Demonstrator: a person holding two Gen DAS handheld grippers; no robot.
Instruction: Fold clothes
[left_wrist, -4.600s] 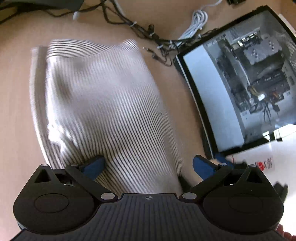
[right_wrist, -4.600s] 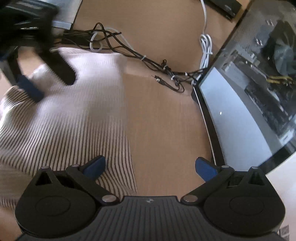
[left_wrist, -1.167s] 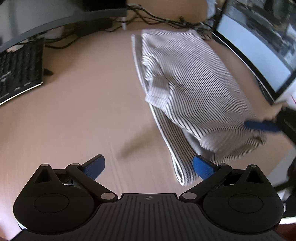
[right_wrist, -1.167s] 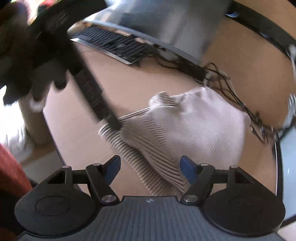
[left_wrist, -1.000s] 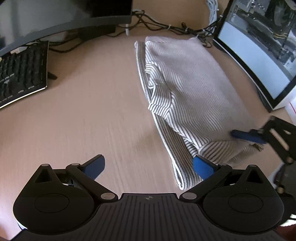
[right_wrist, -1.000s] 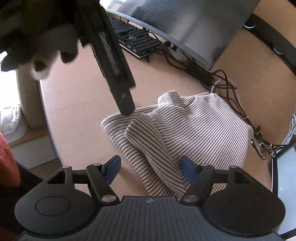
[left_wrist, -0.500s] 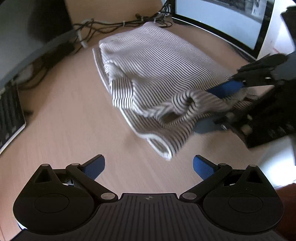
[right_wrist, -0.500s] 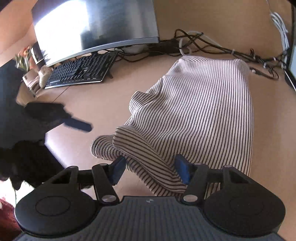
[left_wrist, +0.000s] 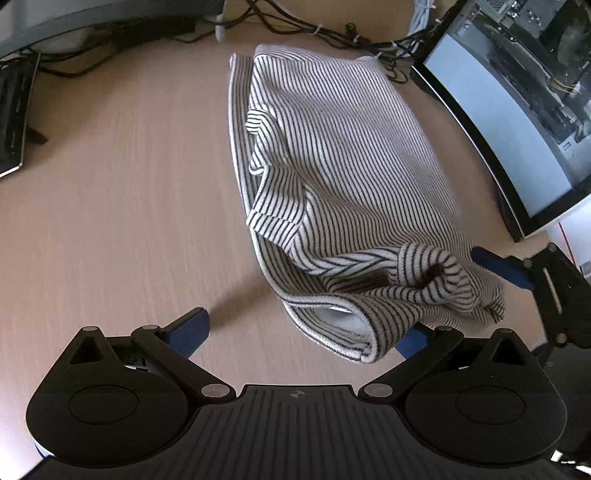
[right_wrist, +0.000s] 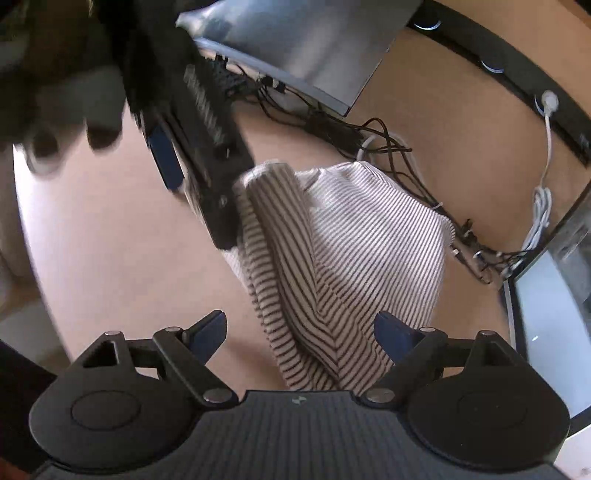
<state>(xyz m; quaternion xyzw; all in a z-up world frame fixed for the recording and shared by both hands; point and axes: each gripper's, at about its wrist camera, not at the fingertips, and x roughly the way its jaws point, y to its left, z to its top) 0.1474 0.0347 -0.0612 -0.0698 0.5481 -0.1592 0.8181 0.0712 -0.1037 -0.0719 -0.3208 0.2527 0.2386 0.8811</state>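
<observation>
My right gripper has let go of the striped garment, its jaws now spread wide around the near hem. My left gripper hangs wide too, empty. The garment lies half-folded mid-desk, near end bunched, so it needs regrasping.

We lose the near end of the striped garment behind the right gripper body, so we cannot tell what the fingers touch there. Left of the garment, the left gripper is smeared by blur, and its far finger hides part of the cloth edge. In the left wrist view, the keyboard far left of the garment is cut off by the frame.
</observation>
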